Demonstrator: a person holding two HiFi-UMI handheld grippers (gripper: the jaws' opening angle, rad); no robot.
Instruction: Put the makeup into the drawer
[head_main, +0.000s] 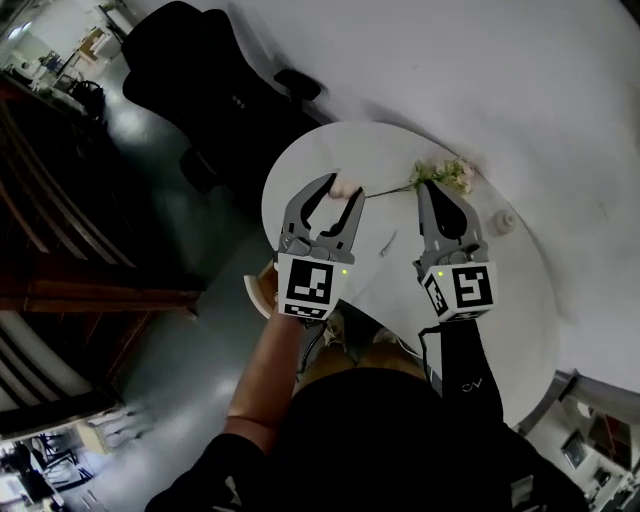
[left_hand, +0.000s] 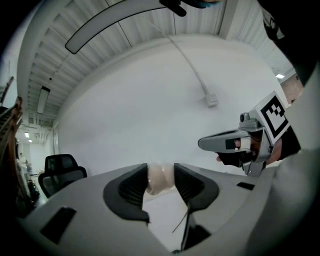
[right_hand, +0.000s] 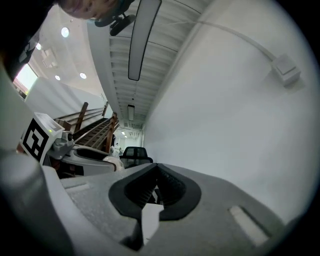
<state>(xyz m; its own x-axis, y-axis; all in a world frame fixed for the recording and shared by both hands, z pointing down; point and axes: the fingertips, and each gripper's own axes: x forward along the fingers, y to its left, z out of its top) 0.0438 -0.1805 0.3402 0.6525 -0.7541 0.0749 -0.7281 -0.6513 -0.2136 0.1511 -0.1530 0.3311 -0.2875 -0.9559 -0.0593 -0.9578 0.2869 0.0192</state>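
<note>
Left tongs (head_main: 342, 190): part open, both pads pressing on the makeup and grasping it at the tips. They point level, out across the surface.
Makeup (left_hand: 157, 182): a pale, rounded piece clamped between the left pads. It is over the far left part of the surface. Whether it touches the surface cannot be told.
Right tongs (right_hand: 156, 172): clenched, pads together with nothing between them. They are level, beside the left tongs and apart from them, with the tips close to the flowers.
Surface (head_main: 520, 310): white with a rounded edge, set against a white wall.
Flowers (head_main: 447, 175): a small sprig lying at the far edge of the surface. Its thin stem runs toward the left tongs.
Small white item (head_main: 503, 222): on the surface, to the right of the right tongs. Its kind cannot be made out.
Chair (head_main: 205, 70): black, standing past the far left edge of the surface.
Person: a bare forearm (head_main: 265, 375) is behind the left tongs and a dark sleeve (head_main: 460, 365) behind the right.
</note>
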